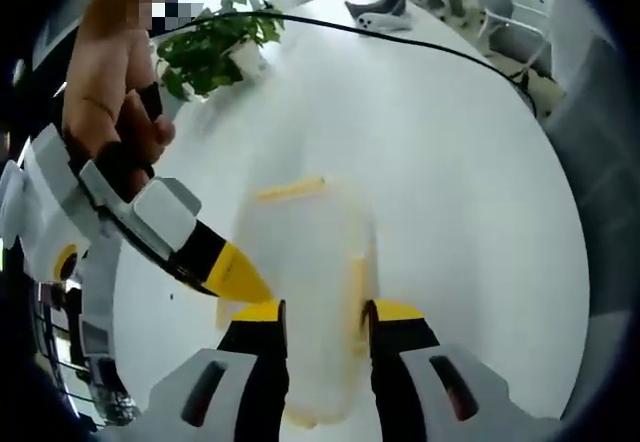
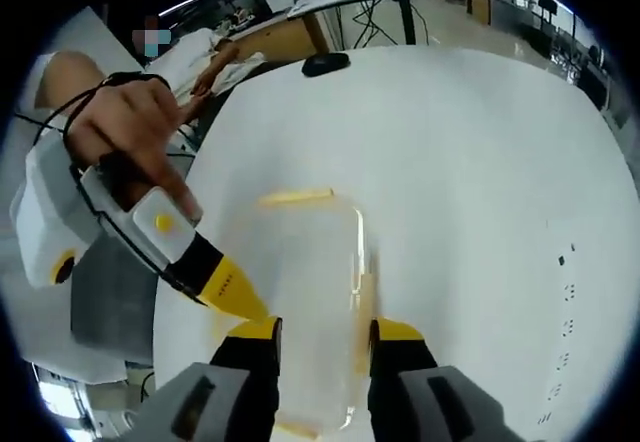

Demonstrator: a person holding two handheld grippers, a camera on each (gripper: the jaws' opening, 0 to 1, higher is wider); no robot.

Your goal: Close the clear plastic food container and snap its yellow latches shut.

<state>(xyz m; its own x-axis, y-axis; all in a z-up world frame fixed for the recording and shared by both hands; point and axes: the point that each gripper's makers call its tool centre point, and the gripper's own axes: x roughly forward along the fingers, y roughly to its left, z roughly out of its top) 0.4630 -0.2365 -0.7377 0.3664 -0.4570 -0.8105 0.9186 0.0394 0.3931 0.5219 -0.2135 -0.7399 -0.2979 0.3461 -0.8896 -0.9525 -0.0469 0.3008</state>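
A clear plastic container [image 1: 305, 262] with a pale lid lies on the white table [image 1: 450, 182]. One yellow latch [image 1: 290, 189] runs along its far end and another [image 1: 358, 282] down its right side. My left gripper [image 1: 325, 312] stands over the near end, jaws apart, the lid showing between them. The right gripper [image 1: 240, 280], held by a hand, comes in from the left with its yellow tip against the container's left edge. In the right gripper view the container [image 2: 310, 282] lies the same way, under my right gripper [image 2: 325, 330], jaws apart, with the left gripper [image 2: 235, 297] touching its left side.
A potted plant [image 1: 215, 47] stands at the table's far left, and a black cable [image 1: 400, 37] crosses the far part. A grey and white object [image 1: 385, 10] lies further back. A black oval object [image 2: 325, 62] sits near the far edge, with desks and a person's arm [image 2: 215, 67] beyond.
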